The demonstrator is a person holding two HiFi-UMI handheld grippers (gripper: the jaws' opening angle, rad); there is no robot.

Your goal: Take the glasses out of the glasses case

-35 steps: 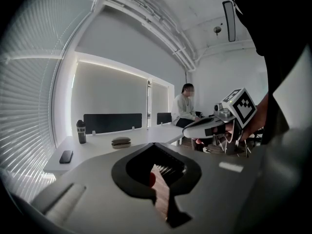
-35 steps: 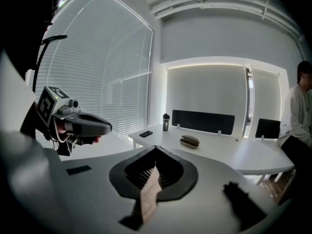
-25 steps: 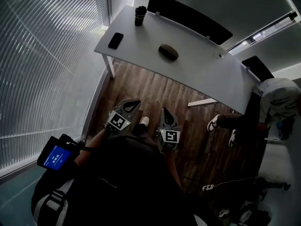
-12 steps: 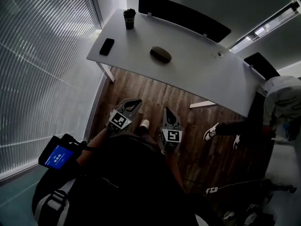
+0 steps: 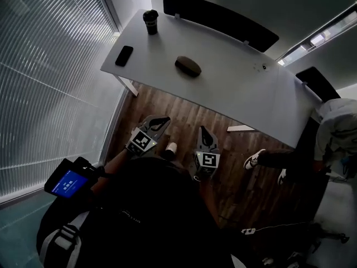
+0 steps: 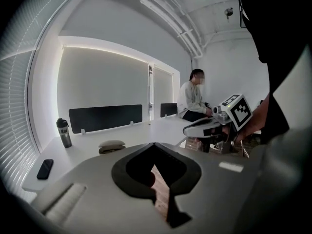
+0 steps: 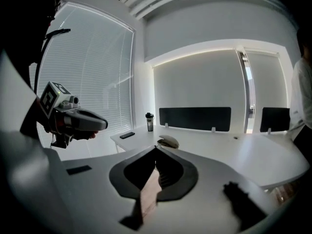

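The closed, dark oval glasses case (image 5: 187,66) lies on the white table (image 5: 240,88), a little left of its middle. It is the pale case (image 6: 111,146) in the left gripper view and the same case (image 7: 168,141) straight ahead in the right gripper view. Both grippers hang side by side over the wooden floor, short of the table's near edge and well apart from the case. My left gripper (image 5: 165,118) has its tips together (image 6: 153,144) and holds nothing. My right gripper (image 5: 202,128) is also shut and empty (image 7: 156,147).
A black phone (image 5: 124,55) lies near the table's left end and a dark tumbler (image 5: 150,21) stands at the far left corner. A black divider screen (image 5: 220,18) runs along the far edge. A person (image 5: 334,127) sits at the right end. Window blinds (image 5: 50,82) fill the left.
Both grippers have travelled forward toward the table, still shut. The table and case sit slightly nearer and more to the left in the head view. The seated person's foot has shifted.
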